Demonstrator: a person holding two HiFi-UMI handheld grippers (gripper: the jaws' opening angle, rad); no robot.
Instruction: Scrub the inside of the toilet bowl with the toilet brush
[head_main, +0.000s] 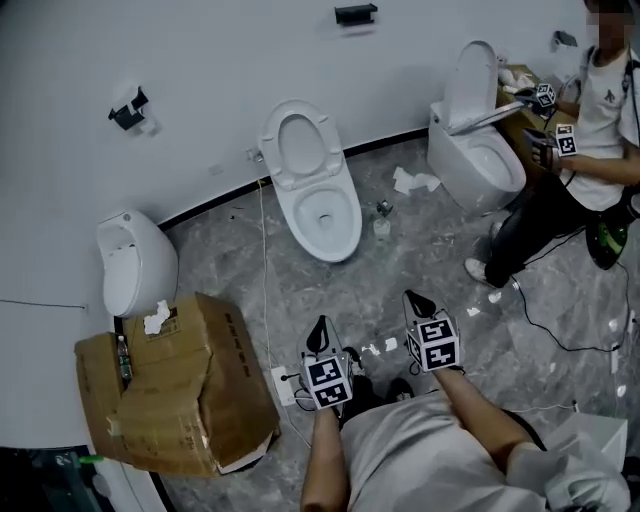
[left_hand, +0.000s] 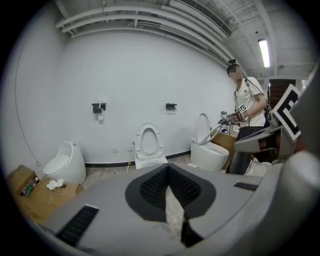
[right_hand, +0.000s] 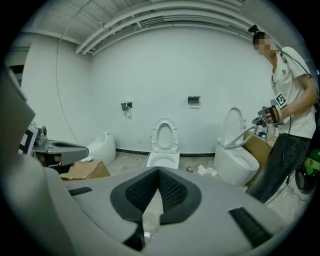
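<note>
Grey marbled floor, white wall. The toilet bowl (head_main: 322, 212) is standing against the wall with its seat raised, straight ahead of you and well apart from both tools. You are holding the left tongs (head_main: 320, 333) and right tongs (head_main: 417, 301) side by side above the floor, both pressed fully together, nothing between them. A cardboard box (head_main: 180, 390) is lying at your left. A second person (head_main: 585, 150) is working at another toilet (head_main: 478, 150).
</note>
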